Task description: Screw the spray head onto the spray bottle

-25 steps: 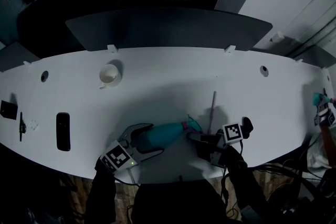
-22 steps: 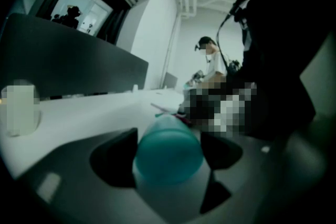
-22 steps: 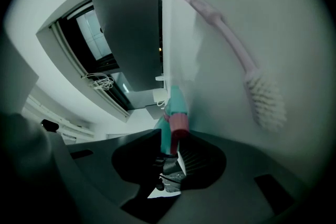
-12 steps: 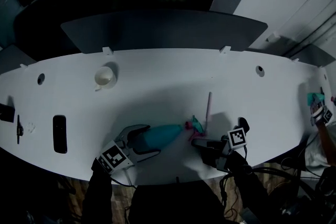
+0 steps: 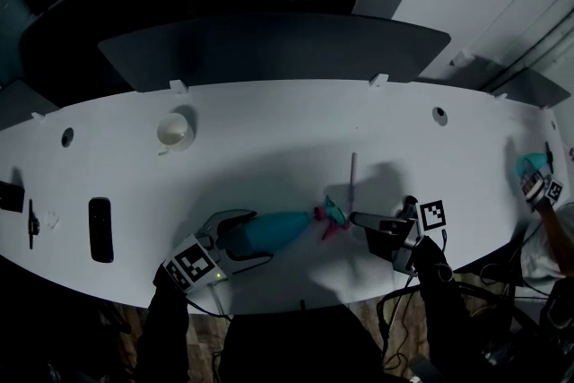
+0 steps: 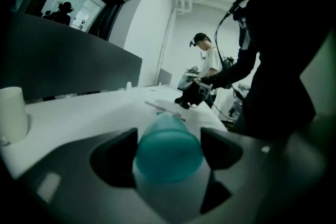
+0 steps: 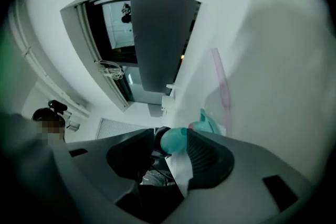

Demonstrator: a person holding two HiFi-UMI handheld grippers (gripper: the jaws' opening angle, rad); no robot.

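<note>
Where the head view looks down, the left gripper lies low at the desk edge, clamped on the lying spray bottle. The spray head sits at its neck, with the right gripper just beside it.

Left gripper view: the jaws clasp the bottle's base.

Right gripper view: the jaws have just been opening and are empty. A thin tube lies beyond. Whether the head is threaded on cannot be made out.
</note>
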